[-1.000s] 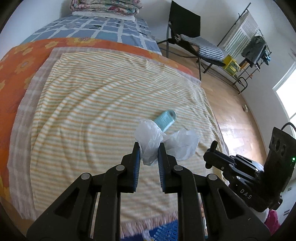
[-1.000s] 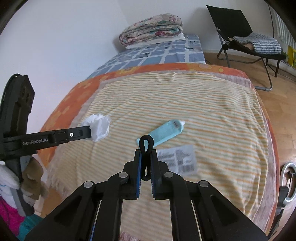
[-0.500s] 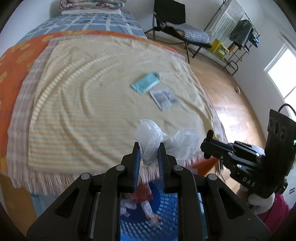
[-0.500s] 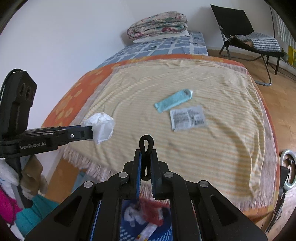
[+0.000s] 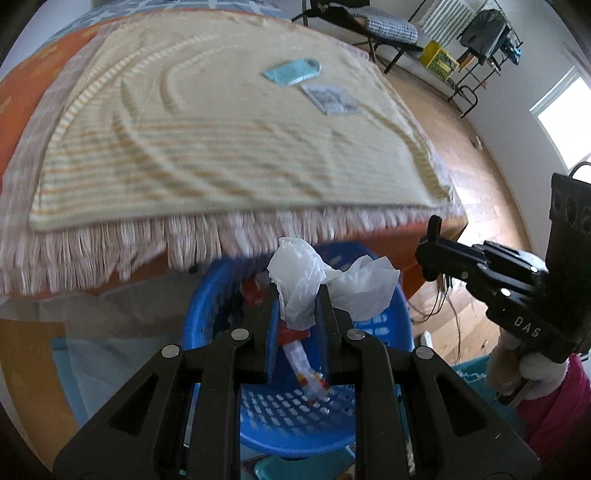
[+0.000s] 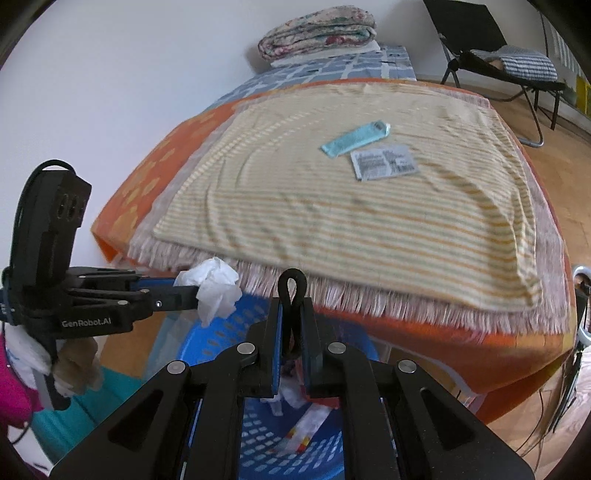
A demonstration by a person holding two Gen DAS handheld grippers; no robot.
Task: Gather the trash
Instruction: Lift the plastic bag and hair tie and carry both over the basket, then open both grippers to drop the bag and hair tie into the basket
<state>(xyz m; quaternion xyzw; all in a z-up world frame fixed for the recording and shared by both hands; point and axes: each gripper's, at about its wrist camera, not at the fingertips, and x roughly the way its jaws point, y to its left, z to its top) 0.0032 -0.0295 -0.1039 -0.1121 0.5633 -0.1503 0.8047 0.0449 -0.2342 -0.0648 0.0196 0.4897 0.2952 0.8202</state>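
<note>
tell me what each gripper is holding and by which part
Left gripper: crumpled white plastic bag, pinched at its lower bunched end. Right gripper: black loop, by its lower part.

claws (image 5: pixel 295 310): 2 | blue baskets (image 5: pixel 402 314): 1 | wrappers on bed (image 6: pixel 355 139): 2 | folding chairs (image 6: pixel 476 33): 1
</note>
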